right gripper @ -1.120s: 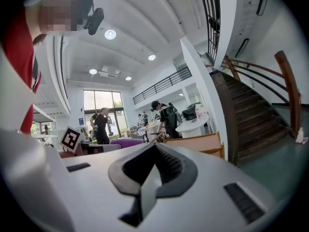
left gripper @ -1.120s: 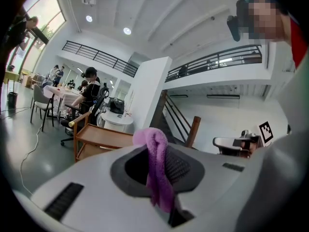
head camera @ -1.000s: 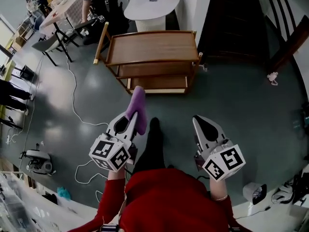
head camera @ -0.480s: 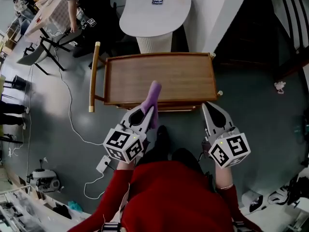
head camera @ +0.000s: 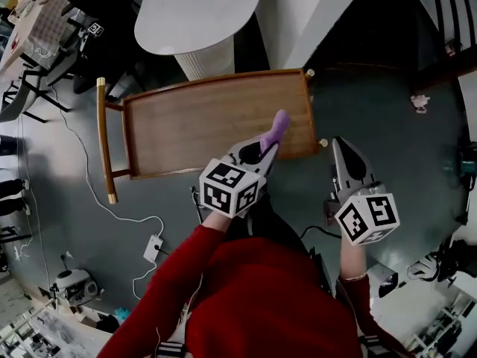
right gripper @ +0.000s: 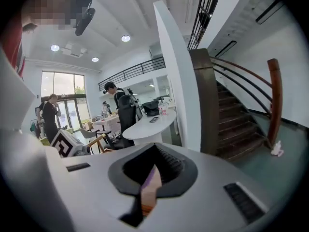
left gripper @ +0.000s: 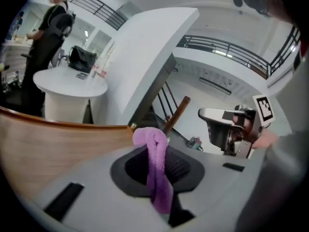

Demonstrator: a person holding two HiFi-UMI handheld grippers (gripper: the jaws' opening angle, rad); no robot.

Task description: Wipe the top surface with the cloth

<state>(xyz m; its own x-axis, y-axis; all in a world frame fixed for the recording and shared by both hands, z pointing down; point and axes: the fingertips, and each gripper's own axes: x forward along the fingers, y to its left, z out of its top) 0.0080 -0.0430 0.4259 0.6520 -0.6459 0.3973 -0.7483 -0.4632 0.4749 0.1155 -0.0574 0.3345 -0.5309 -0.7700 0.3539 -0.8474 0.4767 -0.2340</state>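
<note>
A purple cloth (head camera: 277, 125) sticks out of my left gripper (head camera: 262, 151), which is shut on it. The cloth's tip hangs over the near right part of the wooden cart top (head camera: 194, 129); I cannot tell if it touches the wood. In the left gripper view the cloth (left gripper: 157, 168) runs up between the jaws, with the wooden top (left gripper: 38, 144) spreading to the left. My right gripper (head camera: 344, 154) hangs over the floor just right of the cart's near corner, jaws together and holding nothing. It also shows in the left gripper view (left gripper: 227, 129).
The cart's handle bar (head camera: 103, 140) runs along its left end. A white round table (head camera: 197, 10) stands right behind the cart, beside a white wall. A cable and power strip (head camera: 153, 248) lie on the floor at left. A dark staircase (right gripper: 241, 124) rises at right.
The person has come up to the cart. My left gripper with the cloth moved from the near edge to above the top's right part; my right gripper followed alongside.
</note>
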